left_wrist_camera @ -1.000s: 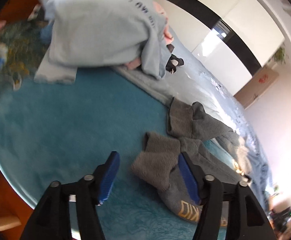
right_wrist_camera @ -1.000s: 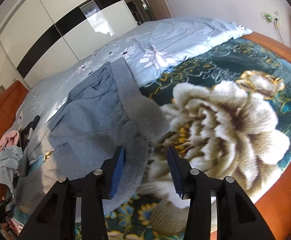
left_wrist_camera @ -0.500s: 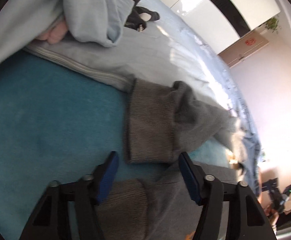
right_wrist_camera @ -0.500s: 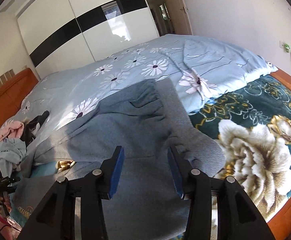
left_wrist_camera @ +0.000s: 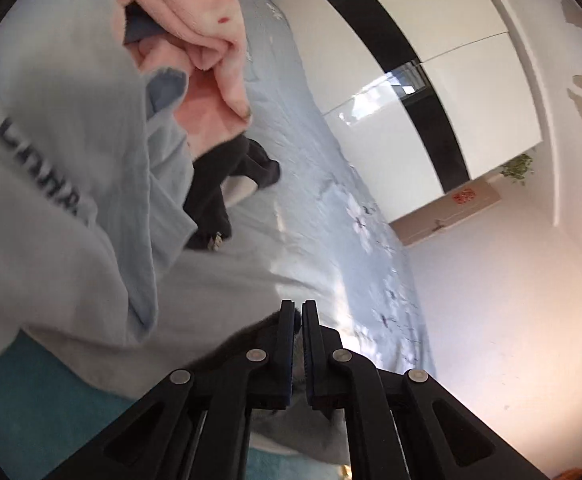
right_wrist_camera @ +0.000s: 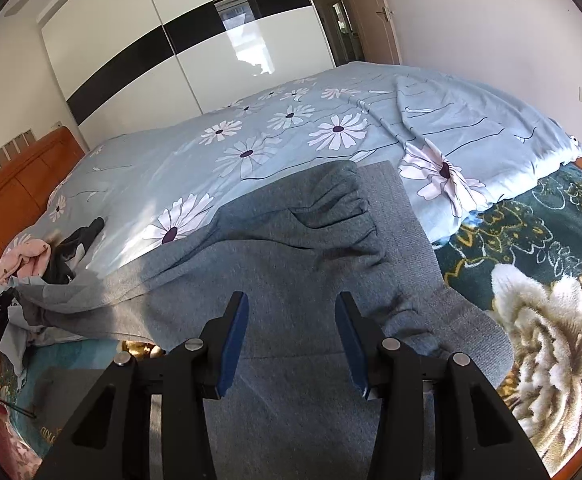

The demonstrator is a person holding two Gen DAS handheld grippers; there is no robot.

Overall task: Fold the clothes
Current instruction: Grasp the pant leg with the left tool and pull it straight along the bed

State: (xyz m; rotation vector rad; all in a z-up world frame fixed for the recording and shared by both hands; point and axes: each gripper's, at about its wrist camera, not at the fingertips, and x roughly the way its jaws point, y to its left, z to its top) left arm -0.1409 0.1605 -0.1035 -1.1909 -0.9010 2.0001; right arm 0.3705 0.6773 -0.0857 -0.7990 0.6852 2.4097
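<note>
Closing: the left gripper (left_wrist_camera: 297,312), spread wide around a ribbed cuff a second ago, now has its blue pads nearly together on a dark grey fold of cloth; I take this to be the cuff of the grey sweatpants (right_wrist_camera: 291,264), though the cloth between the pads is mostly hidden by the fingers.
Left view shift: the teal blanket (left_wrist_camera: 31,392) that filled the frame earlier has dropped to the lower left of the gripper; the pale blue sweatshirt (left_wrist_camera: 71,184) and a pink garment (left_wrist_camera: 207,32) now loom above and to its left.
Right gripper (right_wrist_camera: 291,340): spread apart and holding nothing, as in both earlier frames, but now hovering over the seat of the sweatpants instead of the floral blanket (right_wrist_camera: 551,308).
Sweatpants now: spread flat ahead of and under the right gripper, the waistband (right_wrist_camera: 403,216) ahead and to its right, one leg trailing far left toward the pile.
Meaning: a leg end looks gripped, which would suit carrying it across for a fold, with the free right gripper placed to pin or pinch near the waist.
</note>
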